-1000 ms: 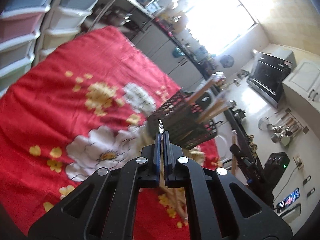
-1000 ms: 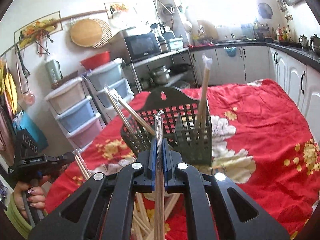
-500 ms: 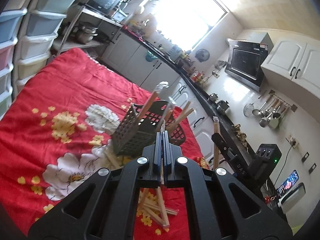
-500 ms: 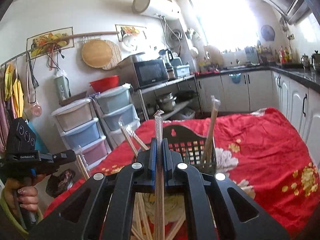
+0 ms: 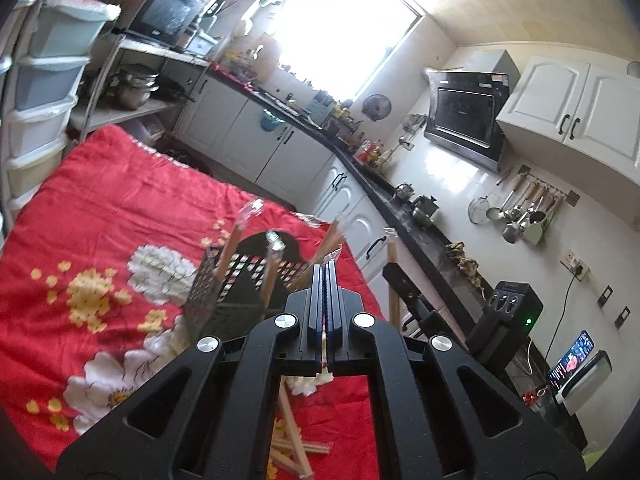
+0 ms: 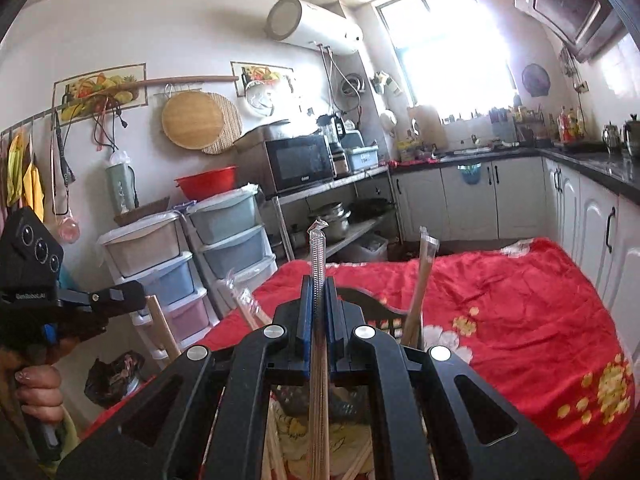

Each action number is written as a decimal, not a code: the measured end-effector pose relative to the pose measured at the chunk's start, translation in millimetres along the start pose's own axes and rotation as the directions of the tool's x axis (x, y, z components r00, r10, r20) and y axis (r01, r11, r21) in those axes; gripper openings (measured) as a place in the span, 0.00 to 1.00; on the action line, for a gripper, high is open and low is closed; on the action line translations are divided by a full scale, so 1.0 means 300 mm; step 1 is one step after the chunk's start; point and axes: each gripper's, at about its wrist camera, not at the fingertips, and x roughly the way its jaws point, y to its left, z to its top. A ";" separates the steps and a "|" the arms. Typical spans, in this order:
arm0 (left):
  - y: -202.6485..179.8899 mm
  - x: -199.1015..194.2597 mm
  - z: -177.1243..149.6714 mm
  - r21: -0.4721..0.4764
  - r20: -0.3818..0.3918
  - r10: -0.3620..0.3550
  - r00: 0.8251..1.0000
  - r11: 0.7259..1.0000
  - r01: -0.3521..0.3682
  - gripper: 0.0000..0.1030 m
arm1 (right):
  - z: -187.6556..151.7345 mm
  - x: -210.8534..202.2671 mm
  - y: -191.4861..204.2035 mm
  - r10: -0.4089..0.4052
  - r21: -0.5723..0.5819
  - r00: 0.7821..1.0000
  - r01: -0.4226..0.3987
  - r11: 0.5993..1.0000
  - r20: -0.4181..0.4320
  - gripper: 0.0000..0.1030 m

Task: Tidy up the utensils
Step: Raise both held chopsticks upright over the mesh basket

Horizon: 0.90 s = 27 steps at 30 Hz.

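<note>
A dark mesh utensil basket stands on the red floral cloth, with several wrapped chopstick pairs upright in it. My left gripper is shut on a wrapped chopstick pair that hangs down below its jaws, above and just right of the basket. More wrapped chopsticks lie loose on the cloth below. My right gripper is shut on a wrapped chopstick pair held upright above the basket. The left gripper also shows in the right wrist view, holding its pair.
Stacked plastic drawers and a shelf with a microwave stand beyond the table's far-left edge. White kitchen cabinets run along the back and right. The right gripper shows in the left wrist view.
Both grippers have risen and tilted up, so the basket sits lower in both views. Each still holds its wrapped chopstick pair.
</note>
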 end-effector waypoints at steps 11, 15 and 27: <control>-0.126 0.059 0.133 0.066 0.044 -0.046 0.998 0.997 0.043 0.00 | 0.104 0.054 -0.016 -0.003 -0.052 0.987 0.011 0.999 0.159 0.06; -0.149 0.082 0.184 0.062 0.066 -0.059 0.996 0.997 0.055 0.00 | 0.141 0.084 -0.029 0.003 -0.065 0.977 0.011 0.998 0.215 0.06; -0.178 0.174 0.299 0.071 0.112 -0.043 0.993 0.997 0.036 0.00 | 0.199 0.286 -0.071 -0.018 -0.065 0.988 0.028 0.997 0.154 0.06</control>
